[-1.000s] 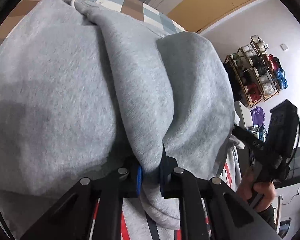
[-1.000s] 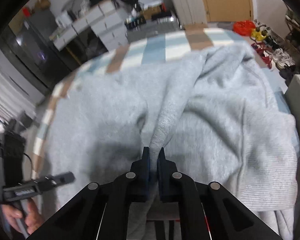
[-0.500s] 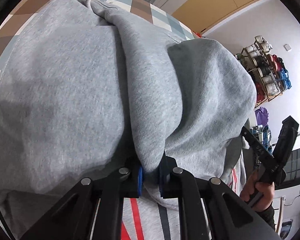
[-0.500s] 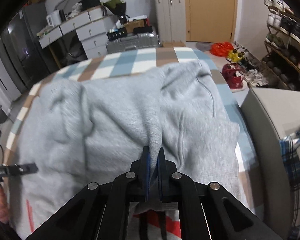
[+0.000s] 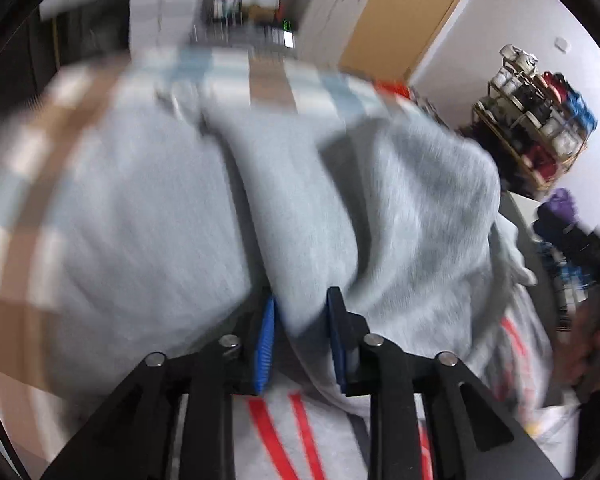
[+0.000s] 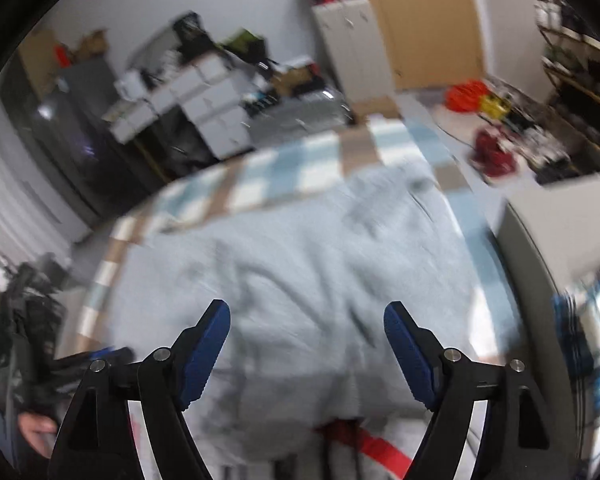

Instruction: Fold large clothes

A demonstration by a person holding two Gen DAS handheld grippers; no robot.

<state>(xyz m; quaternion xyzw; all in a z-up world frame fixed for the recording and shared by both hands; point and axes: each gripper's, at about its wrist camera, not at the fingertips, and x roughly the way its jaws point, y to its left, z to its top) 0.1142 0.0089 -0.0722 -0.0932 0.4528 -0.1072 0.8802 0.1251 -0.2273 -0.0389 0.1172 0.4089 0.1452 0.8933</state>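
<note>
Checked bedspread (image 6: 284,168) beneath grey sweatshirt (image 6: 320,264); shoe rack (image 5: 536,120) beside it.

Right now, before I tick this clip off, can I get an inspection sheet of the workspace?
Surface: checked cloth in blue, white and brown, mostly covered.
Job's things: grey sweatshirt spread over it, rumpled; red stripes at its near edge.
Clutter: nothing seen on the surface besides the sweatshirt.
Grippers: left hand-held gripper has just been opening, a grey fold still between its blue pads; right hand-held gripper has just been opening and stands wide, nothing between its pads, sweatshirt lying below.
Cables: nothing seen clearly; pictures blurred.
Surroundings: shoe rack, white drawers, wooden door, shoes on the floor.
</note>
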